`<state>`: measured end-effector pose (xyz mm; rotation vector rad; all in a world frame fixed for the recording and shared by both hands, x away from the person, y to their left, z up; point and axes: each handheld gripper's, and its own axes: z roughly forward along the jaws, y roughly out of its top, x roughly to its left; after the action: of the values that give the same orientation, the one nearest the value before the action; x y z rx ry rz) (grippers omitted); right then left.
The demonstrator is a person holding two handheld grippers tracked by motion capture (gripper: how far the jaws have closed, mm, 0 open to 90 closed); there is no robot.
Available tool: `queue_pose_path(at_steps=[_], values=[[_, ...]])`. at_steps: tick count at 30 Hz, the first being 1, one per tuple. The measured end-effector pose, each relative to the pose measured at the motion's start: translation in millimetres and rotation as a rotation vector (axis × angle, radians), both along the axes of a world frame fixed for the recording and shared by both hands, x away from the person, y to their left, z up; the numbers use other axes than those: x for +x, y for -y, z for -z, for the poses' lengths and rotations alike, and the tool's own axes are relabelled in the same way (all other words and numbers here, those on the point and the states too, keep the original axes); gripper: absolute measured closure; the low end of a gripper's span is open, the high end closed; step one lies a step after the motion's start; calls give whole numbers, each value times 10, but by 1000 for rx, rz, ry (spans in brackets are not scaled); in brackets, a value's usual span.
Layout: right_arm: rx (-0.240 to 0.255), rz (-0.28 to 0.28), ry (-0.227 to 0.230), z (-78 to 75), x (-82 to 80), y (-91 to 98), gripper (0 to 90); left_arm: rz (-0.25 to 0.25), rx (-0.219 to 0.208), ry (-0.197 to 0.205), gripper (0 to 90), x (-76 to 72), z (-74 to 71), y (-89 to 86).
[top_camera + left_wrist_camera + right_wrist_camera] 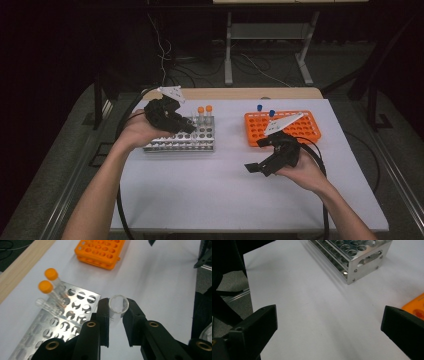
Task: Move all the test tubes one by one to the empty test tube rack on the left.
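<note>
Left gripper [115, 315] pinches clear tube [119, 305] – metal rack [56, 323] just beside

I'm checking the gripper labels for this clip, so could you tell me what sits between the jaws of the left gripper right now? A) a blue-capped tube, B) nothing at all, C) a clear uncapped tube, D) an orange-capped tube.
C: in the left gripper view, the open round rim of a clear uncapped tube sits between the jaws of the left gripper, while the two orange-capped tubes stand in the metal rack.
</note>
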<state>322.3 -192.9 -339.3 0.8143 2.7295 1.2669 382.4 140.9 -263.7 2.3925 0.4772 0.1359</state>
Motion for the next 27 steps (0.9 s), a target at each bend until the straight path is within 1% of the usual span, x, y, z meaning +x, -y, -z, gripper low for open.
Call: queue_pose_path(at_steps=[4, 9, 11, 14, 16, 19, 23, 27], values=[[0, 17, 0, 16, 5, 67, 2, -32, 6, 4, 746, 118, -21, -76], [-6, 33, -3, 25, 12, 134, 2, -74, -3, 11, 746, 260, -29, -148], [-8, 36, -4, 24, 13, 156, 2, -91, -8, 20, 746, 317, -18, -172], [-8, 42, -4, 26, 13, 175, 2, -117, 1, 22, 746, 415, 24, -201], [-10, 44, -6, 33, 14, 187, 2, -136, 0, 20, 746, 480, 54, -218], [-11, 47, -8, 47, 15, 204, 2, -164, -15, 16, 746, 573, 102, -243], [-12, 54, -16, 85, 21, 239, 2, -190, -4, 8, 746, 692, 186, -265], [-6, 61, -22, 119, 27, 286, 2, -220, -10, 3, 746, 802, 267, -293]])
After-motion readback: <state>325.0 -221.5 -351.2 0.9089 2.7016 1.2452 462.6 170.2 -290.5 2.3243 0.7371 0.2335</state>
